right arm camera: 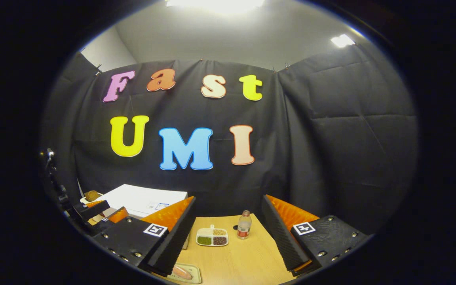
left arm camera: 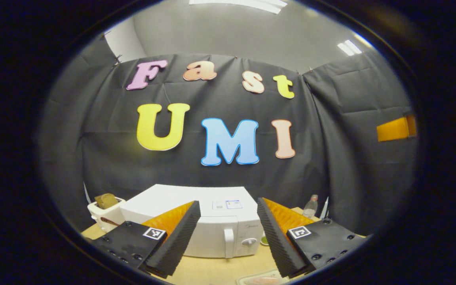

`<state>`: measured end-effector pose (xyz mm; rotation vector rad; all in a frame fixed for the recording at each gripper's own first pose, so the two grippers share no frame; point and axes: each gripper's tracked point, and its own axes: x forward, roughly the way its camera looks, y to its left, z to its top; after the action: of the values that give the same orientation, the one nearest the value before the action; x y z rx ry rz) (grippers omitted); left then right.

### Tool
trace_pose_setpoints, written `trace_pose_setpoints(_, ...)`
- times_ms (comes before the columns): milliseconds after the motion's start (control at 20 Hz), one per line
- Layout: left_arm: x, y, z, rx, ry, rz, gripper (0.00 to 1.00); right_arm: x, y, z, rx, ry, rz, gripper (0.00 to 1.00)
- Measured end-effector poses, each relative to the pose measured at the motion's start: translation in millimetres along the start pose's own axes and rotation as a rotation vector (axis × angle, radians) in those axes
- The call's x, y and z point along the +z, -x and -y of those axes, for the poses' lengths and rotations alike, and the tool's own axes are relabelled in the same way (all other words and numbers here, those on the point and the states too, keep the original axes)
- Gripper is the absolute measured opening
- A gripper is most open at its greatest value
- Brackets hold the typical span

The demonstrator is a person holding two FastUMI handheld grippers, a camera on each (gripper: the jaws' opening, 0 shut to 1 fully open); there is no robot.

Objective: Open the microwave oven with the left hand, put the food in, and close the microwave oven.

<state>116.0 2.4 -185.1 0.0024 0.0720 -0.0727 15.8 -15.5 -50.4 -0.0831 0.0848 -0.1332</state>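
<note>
left gripper view: left tongs [left arm camera: 228, 233] wide, empty; microwave [left arm camera: 196, 213] shut, dead ahead on worktop [left arm camera: 212, 269]; hook the door handle [left arm camera: 228, 242], pull along hinge arc | right gripper view: right tongs [right arm camera: 228, 233] wide, empty; food [right arm camera: 182, 272] on tray [right arm camera: 194, 279] below left finger

toaster [left arm camera: 103, 213], bottle [right arm camera: 244, 225], divided dish [right arm camera: 212, 236], wooden table [right arm camera: 247, 257]

You're working in a staged recording booth, not a real kitchen: black cloth wall [right arm camera: 331, 138] drapes around a wooden desk [right arm camera: 247, 257], with ceiling lights [left arm camera: 348, 47] above. On the desk, a white microwave [left arm camera: 212, 221], a toaster [left arm camera: 103, 213] at its left edge, and a bottle [right arm camera: 244, 225] mimic a household.
</note>
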Motion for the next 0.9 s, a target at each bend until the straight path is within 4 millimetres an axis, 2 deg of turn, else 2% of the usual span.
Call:
trace_pose_setpoints(200,-55.6,-30.6,10.8,-0.010,-0.015,-0.022,0.95,-17.5,7.7,17.8,-0.027,-0.001,-0.032,0.99)
trace_pose_setpoints(300,-90.7,-48.1,7.9,0.008,0.011,-0.071,0.97,-33.4,9.5,22.8,-0.035,0.003,-0.067,0.99)
trace_pose_setpoints(400,-120.6,-65.7,5.7,0.022,0.030,-0.117,0.95,-48.1,9.4,28.8,-0.047,0.015,-0.108,1.00)
trace_pose_setpoints(600,-158.9,-93.3,0.2,0.033,0.039,-0.174,0.96,-52.7,12.1,41.6,-0.074,0.000,-0.135,0.99)
trace_pose_setpoints(750,-187.4,-103.0,-5.0,0.056,0.053,-0.218,0.96,-55.3,13.8,50.2,-0.086,0.013,-0.144,0.99)
trace_pose_setpoints(850,-204.4,-106.7,-1.4,0.044,0.070,-0.251,0.95,-59.3,13.3,55.2,-0.094,0.020,-0.158,0.99)
trace_pose_setpoints(900,-210.6,-110.9,3.5,0.036,0.067,-0.257,0.99,-61.7,12.8,55.7,-0.095,0.019,-0.165,0.99)
